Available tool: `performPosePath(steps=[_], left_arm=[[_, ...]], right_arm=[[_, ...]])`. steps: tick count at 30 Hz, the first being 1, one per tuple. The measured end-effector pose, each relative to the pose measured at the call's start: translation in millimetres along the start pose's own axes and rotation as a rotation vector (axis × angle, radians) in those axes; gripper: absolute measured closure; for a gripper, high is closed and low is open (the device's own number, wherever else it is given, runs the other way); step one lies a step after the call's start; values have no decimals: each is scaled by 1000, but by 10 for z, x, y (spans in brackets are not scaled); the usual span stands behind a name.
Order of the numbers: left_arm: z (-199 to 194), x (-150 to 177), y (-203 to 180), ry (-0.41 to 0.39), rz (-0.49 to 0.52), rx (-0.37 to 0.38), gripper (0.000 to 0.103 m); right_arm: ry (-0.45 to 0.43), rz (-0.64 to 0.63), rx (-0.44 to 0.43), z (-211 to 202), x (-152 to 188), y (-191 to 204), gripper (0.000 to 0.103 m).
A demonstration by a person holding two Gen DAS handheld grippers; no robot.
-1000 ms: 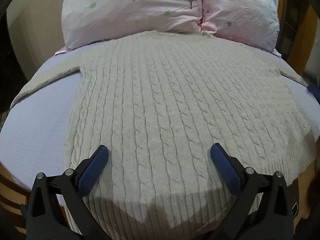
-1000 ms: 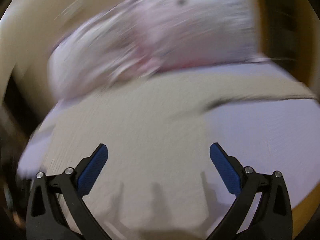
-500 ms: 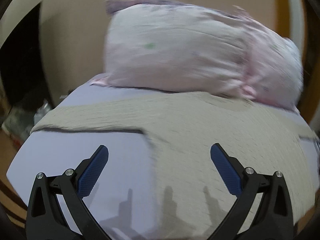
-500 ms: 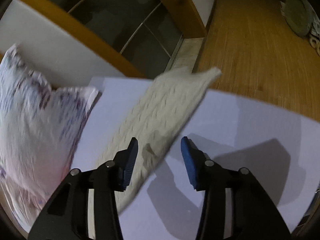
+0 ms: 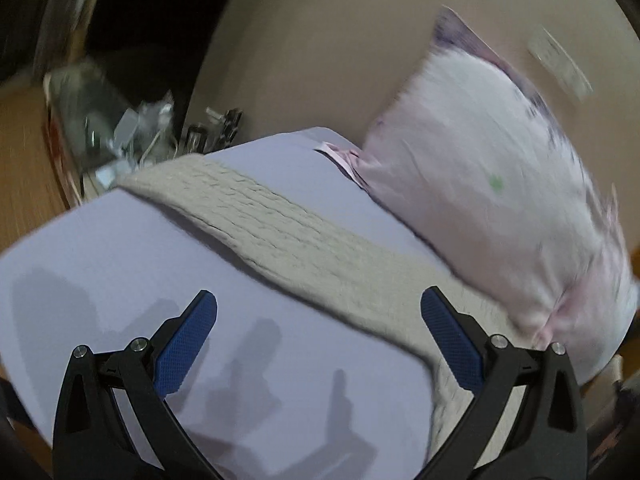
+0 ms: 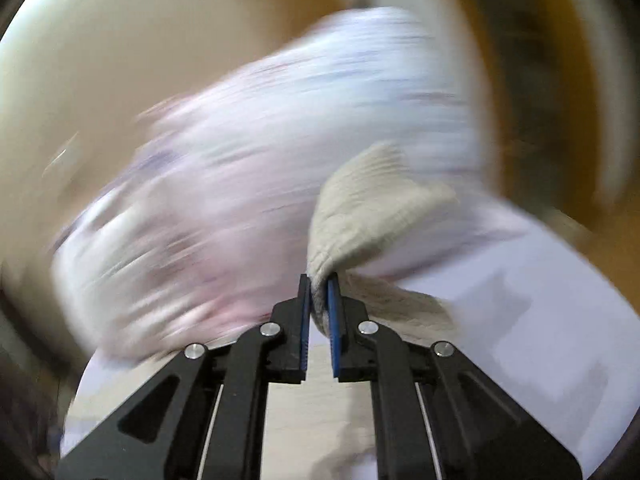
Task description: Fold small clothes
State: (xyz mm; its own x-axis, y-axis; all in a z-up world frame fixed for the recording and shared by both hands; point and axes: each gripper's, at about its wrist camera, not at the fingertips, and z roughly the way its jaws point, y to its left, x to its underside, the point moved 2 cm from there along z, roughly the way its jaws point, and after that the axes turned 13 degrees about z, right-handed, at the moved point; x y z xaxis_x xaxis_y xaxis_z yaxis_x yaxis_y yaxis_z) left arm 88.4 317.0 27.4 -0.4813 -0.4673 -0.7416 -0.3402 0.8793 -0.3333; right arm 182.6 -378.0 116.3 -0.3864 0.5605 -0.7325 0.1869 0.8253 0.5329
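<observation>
A cream cable-knit sweater lies on a lavender bed sheet (image 5: 100,264). In the left wrist view its left sleeve (image 5: 280,236) stretches flat across the sheet toward the bed's corner. My left gripper (image 5: 318,344) is open and empty, hovering just short of that sleeve. In the right wrist view my right gripper (image 6: 319,304) is shut on the sweater's right sleeve (image 6: 368,208), whose cuff end stands lifted and folded above the fingers. The view is blurred by motion.
Pink pillows (image 5: 500,196) lie at the head of the bed and fill the blurred right wrist view (image 6: 240,184). Beyond the bed's left corner there is clutter (image 5: 132,136) on a wooden floor. A beige wall stands behind.
My left gripper swung from over the sweater's body to its left sleeve, staying open. My right gripper closed on the right sleeve and lifted it, swinging toward the pillows.
</observation>
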Motion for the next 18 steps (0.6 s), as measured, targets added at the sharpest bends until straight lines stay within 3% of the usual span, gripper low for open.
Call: performPosePath(steps=[2,4,6,8,12,17,18], left_arm=[[61,-60,63,-9,-20,-33,1],[101,-107,130,-20,-34,-54,1],[158,-146,200,-16,-65,-52,1],[240,-161,314,3,-121,-49,1],[427,-143,554,51,-257,-13,10],[498,-238,766,2,-353,-4,22],[526,-267,812,0,-367,-11,30]], right_arm=[[97,-120,-114,250,376,637,94],[276,-219,-217,567,885,1143,89],[490,-291,-272,882,1449,1496,67],[565,-326,-289,962,1732,1628,55],[444,-304,-296,778,1481,1365,25],[360,-188,-221,566,1139,897,21],[358,-165,-207,509,1115,796,21]])
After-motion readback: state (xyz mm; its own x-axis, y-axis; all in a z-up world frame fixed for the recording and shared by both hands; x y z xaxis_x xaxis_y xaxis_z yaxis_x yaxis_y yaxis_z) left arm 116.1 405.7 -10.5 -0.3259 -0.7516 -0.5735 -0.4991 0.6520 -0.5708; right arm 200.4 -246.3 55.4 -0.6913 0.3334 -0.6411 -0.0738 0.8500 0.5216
